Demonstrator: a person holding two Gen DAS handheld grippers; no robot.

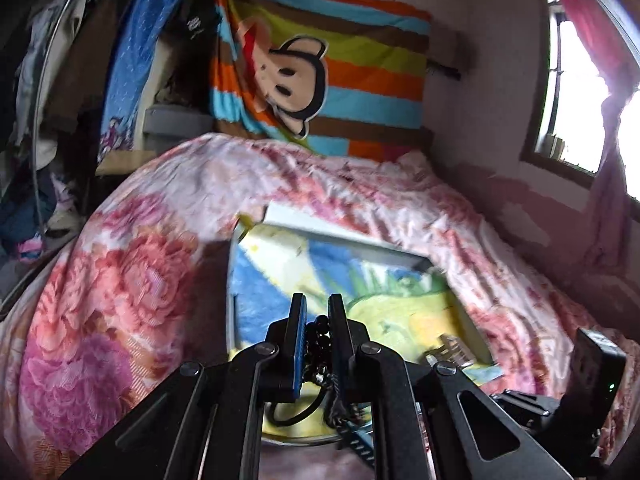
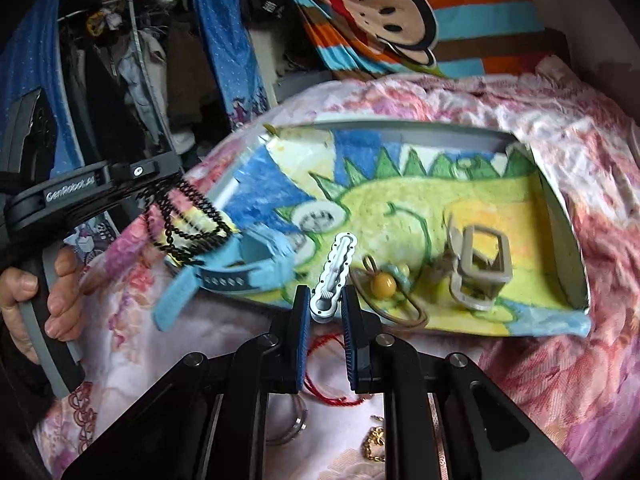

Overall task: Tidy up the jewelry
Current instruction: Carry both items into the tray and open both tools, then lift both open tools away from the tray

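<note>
Left tongs clamped on a bead chain; right tongs nearly closed at a white clip.

Left wrist view: my left tongs (image 1: 318, 320) are almost closed, pads pressing a black bead chain (image 1: 320, 344) that hangs down between them (loops trail below). They sit over the tray (image 1: 340, 236), which lies on the floral bedspread (image 1: 120, 260).

Right wrist view: my right tongs (image 2: 326, 312) are narrowly parted; the white clip (image 2: 334, 268) lies with its near end between the tips, and I cannot tell whether the pads press it. In the tray (image 2: 400, 126) also lie a blue strap (image 2: 240, 280), a hair tie with a yellow bead (image 2: 384, 282) and a beige claw clip (image 2: 476, 268). On the bedspread near me: red cord (image 2: 332, 396), a ring (image 2: 296, 424), a gold chain (image 2: 374, 442).
</note>
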